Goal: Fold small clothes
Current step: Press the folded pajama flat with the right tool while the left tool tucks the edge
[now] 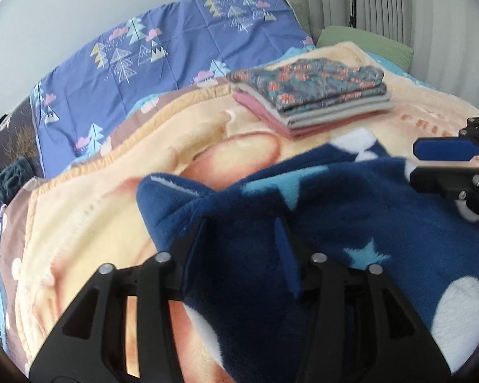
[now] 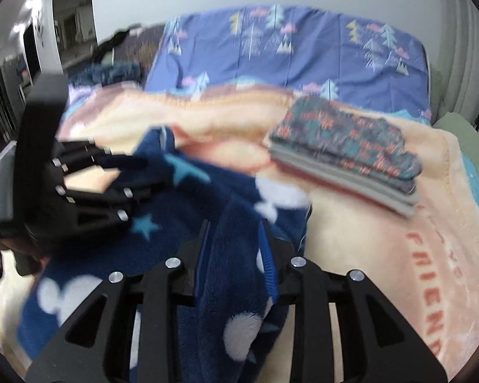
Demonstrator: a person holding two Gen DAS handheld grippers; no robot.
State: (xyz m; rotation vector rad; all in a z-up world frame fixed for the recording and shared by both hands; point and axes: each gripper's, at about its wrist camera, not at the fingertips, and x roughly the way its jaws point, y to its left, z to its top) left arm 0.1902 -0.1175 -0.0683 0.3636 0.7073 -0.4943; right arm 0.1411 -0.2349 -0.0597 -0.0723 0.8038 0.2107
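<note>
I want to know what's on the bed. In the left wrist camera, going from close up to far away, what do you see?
Left tool shut on the blue star fleece → peach blanket → stack of folded clothes → purple tree-print sheet → white wall.

Navy star-printed fleece garment [image 1: 351, 210] lies bunched beside a folded clothes stack [image 1: 309, 95].

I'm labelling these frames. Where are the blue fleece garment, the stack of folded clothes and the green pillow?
blue fleece garment [image 1: 351, 210]: left wrist view, its upper face.
stack of folded clothes [image 2: 345, 146]: right wrist view, floral top piece.
green pillow [image 1: 367, 43]: left wrist view, its top.
</note>
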